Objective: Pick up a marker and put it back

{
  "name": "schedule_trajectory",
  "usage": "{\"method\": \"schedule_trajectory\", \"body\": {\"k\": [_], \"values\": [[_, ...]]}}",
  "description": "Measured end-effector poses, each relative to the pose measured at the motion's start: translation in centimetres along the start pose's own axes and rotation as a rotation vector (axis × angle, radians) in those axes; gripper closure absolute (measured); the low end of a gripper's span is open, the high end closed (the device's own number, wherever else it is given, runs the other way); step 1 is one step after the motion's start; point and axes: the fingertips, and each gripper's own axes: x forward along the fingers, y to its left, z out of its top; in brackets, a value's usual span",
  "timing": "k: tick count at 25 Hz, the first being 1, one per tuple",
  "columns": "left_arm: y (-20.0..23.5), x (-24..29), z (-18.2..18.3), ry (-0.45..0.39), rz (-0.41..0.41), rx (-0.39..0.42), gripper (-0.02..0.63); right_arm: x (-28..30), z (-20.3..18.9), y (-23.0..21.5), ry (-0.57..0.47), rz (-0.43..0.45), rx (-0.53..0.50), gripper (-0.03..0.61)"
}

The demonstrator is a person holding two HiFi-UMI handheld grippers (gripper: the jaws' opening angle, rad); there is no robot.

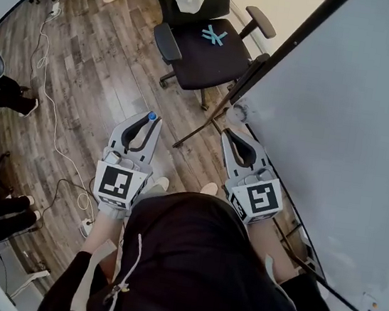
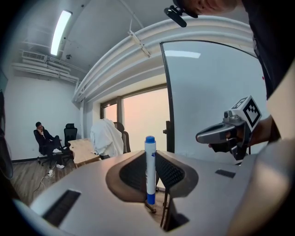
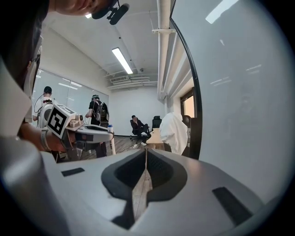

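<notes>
At about 9 o'clock in the head view, we hold the left gripper [image 1: 146,125] pointing towards 12 o'clock. Its jaws are part-way closed and clamp the marker [image 2: 150,170]. The marker stands upright between the pads with its blue cap above the jaw tips. We judge it is gripped low on the barrel so that the capped end stays free and easy to aim when we put it back.

At 12 o'clock stands an office chair [image 1: 206,45] on the wooden floor [image 1: 90,79], well apart from both tools.

At about 3 o'clock we hold the right gripper [image 1: 240,140]. Its jaws are pressed together on nothing, and it seems to be kept idle beside the whiteboard [image 1: 343,122] at 2 o'clock.

We count one marker, two grippers, one whiteboard and one chair close by.
</notes>
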Motion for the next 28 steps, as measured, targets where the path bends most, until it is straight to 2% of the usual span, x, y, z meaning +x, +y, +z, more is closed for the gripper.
{"method": "schedule_trajectory", "body": {"k": [4,12,18,28], "values": [[-0.4,0.4,0.3,-0.025,-0.023,0.015,0.545,-0.7,-0.3,-0.3,0.0,-0.025,0.005,0.56],[-2.0,2.5,0.7,-0.021,-0.091,0.028,0.545,-2.4,-0.9,-2.2,-0.006,-0.102,0.027,0.56],[-4.4,4.8,2.6,-0.067,-0.18,0.061,0.545,-4.4,-1.2,-3.9,-0.007,-0.185,0.043,0.56],[-9.3,8.0,4.1,-0.076,-0.327,0.109,0.545,-8.6,-2.5,-6.4,-0.015,-0.329,0.083,0.56]]}}
